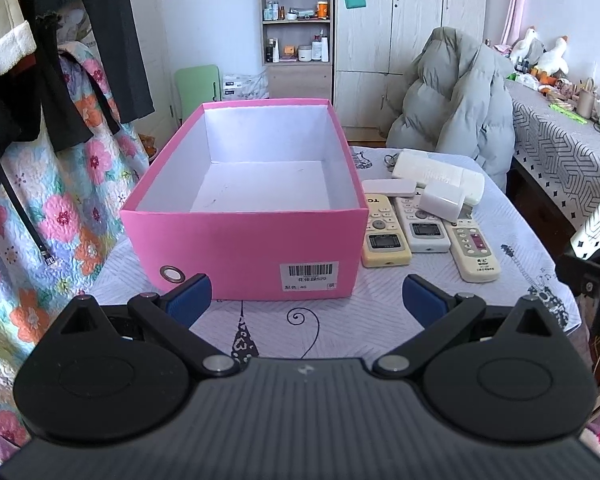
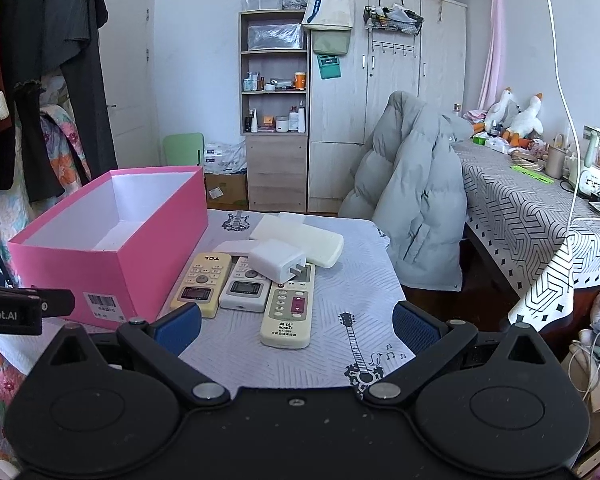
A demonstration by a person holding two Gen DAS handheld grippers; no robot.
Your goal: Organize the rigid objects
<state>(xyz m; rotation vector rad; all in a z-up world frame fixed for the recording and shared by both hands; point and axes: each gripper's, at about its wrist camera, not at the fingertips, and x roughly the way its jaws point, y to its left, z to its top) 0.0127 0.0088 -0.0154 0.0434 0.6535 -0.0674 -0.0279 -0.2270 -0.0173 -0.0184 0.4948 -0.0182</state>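
Table (image 2: 340, 280) | remotes (image 2: 288, 304) ahead of right tool (image 2: 296, 330) | both tools wide open, empty

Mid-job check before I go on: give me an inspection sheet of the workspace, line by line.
Surface: round table under a pale cloth printed with guitars.
Job's things: pink shoebox, open, nothing seen inside; three remote controls side by side right of it; white charger plug lying on top of them; white flat cases behind.
Clutter: keyring at the far edge.
Grippers: left claw open, facing the box; right claw open, facing the remotes; both hold nothing.
Cables: white cord hanging at right, off the table.
Surroundings: grey puffer jacket on a chair, shelf unit, wardrobe, hanging clothes.
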